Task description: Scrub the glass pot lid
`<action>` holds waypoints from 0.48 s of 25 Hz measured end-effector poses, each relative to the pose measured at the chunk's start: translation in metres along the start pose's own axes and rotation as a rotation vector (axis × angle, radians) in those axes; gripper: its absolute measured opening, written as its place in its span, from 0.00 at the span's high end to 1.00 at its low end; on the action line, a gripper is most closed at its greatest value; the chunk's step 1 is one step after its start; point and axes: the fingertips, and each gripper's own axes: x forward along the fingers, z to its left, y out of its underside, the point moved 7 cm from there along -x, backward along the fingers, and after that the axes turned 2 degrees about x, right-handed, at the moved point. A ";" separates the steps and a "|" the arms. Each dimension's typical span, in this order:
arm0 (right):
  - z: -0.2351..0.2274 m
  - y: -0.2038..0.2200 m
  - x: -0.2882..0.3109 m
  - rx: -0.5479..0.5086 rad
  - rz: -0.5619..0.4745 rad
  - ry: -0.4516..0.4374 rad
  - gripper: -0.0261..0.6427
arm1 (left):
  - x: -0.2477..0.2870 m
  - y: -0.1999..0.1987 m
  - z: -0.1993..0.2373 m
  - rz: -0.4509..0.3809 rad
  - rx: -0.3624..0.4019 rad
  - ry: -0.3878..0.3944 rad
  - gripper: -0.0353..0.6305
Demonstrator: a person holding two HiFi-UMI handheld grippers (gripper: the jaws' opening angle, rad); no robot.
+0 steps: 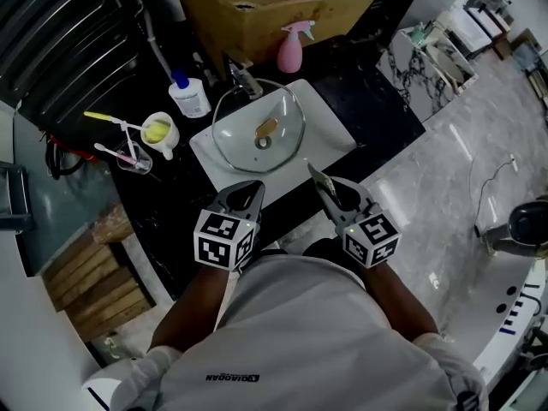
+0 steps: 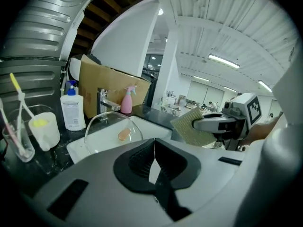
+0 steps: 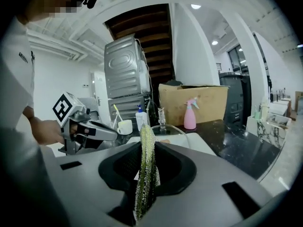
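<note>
My right claw (image 1: 325, 185) is clenched on a green pad (image 3: 145, 169), which stands edge-up between its jaws. My left claw (image 1: 248, 188) is closed on nothing. Both hang near each other at the near edge of the white sink (image 1: 334, 127), apart from the lid (image 1: 257, 132), which rests in the basin just in front of the tap (image 1: 245, 80). A pink spray bottle (image 1: 291, 48) and a box (image 1: 257, 7) stand behind the sink, with a white bottle (image 1: 190, 97) and a cup (image 1: 160, 132) to its left.
</note>
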 end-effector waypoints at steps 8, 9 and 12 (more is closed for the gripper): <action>-0.019 -0.009 0.085 -0.194 0.106 -0.019 0.83 | -0.003 0.024 0.039 0.046 -0.077 -0.101 0.92; -0.023 -0.009 0.096 -0.216 0.121 -0.023 0.83 | -0.005 0.027 0.043 0.048 -0.085 -0.117 0.92; -0.029 -0.009 0.129 -0.285 0.173 -0.049 0.83 | -0.008 0.036 0.054 0.059 -0.113 -0.174 0.92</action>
